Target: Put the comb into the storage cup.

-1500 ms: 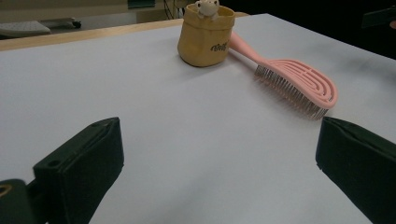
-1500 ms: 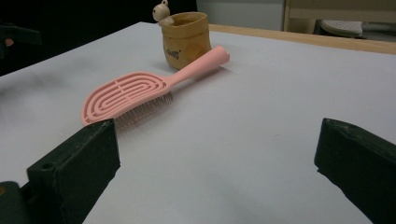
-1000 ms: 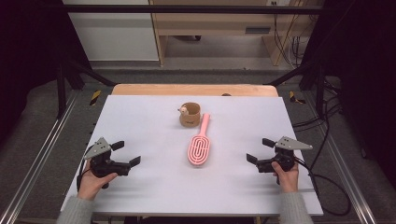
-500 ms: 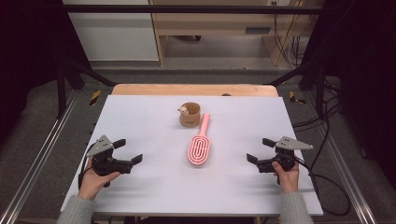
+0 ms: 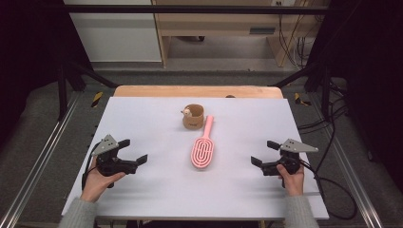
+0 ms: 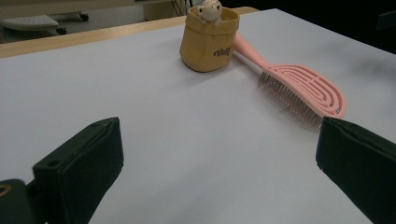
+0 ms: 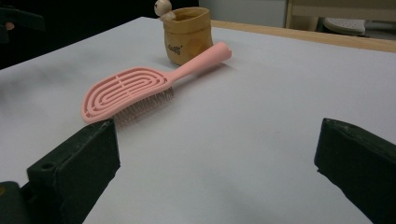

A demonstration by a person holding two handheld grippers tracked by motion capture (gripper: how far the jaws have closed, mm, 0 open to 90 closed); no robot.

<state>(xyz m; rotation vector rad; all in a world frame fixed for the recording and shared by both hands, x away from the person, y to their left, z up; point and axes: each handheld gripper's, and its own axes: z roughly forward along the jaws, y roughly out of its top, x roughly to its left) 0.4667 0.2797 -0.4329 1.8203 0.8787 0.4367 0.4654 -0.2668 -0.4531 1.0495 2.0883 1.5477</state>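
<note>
A pink hairbrush (image 5: 203, 147) (image 6: 299, 89) (image 7: 140, 86) lies bristles down in the middle of the white table (image 5: 157, 190), its handle pointing away from me. Just behind and left of the handle stands a small tan pouch-shaped cup (image 5: 193, 116) (image 6: 209, 39) (image 7: 187, 35) with a little animal figure on its rim. My left gripper (image 5: 133, 150) hovers open near the table's left side, aimed toward the brush. At the right side my right gripper (image 5: 264, 153) is open too, with nothing between its jaws.
A wooden strip (image 5: 195, 91) runs along the table's far edge. Metal rails (image 5: 38, 156) flank the table on both sides, and cables (image 5: 332, 185) lie on the floor at the right. A wooden cabinet (image 5: 223, 19) stands beyond the table.
My left gripper has edged a little to the right, toward the brush. The right gripper, the brush and the cup have stayed put.
</note>
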